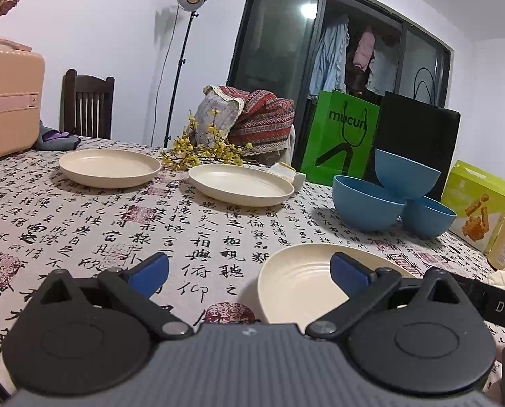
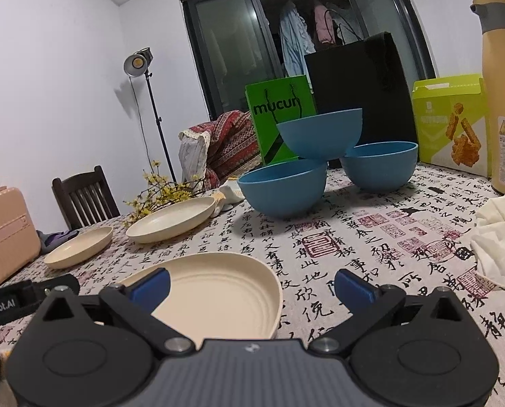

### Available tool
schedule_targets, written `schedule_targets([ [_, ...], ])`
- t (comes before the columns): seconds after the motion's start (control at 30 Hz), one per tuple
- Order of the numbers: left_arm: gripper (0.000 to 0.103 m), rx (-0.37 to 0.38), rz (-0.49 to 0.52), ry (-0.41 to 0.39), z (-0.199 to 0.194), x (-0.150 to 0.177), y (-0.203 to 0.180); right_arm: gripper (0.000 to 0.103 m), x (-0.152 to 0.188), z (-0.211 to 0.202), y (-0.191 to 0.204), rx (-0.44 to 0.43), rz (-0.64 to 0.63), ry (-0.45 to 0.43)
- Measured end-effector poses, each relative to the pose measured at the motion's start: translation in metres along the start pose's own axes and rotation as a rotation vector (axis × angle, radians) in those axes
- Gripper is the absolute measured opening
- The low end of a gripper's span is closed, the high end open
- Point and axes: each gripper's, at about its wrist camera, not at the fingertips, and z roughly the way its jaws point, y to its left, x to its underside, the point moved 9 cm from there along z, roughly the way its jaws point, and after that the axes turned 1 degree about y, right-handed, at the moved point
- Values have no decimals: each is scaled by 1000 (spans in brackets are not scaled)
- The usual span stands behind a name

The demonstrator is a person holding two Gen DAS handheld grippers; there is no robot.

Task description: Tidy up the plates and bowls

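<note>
Calligraphy-clothed surface point(image 1: 198, 237): three cream plates point(image 1: 109, 167), three blue bowls point(image 2: 320, 134), top one perched loosely. Left tool point(image 1: 249, 271), right tool point(image 2: 252, 286): released, ungrasping. Risked toppling perched bowl if nudged.

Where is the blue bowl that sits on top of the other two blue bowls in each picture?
Left wrist view: the top blue bowl is at the right, tilted, resting on the rims of two lower blue bowls.
Right wrist view: the top blue bowl is just right of centre, in the upper half, on the same two bowls.
Shared landmark: the green bag stands behind it in both.
</note>
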Motion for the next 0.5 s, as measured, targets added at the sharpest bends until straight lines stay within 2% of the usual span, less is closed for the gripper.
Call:
schedule_targets([
  [0.23,103,70,-41,78,6,-4,8,103,-7,3,5,-1,-21,-2],
  [0.5,103,58,-66,48,-1,-42,39,103,-37,7,35,-62,-34,-37],
])
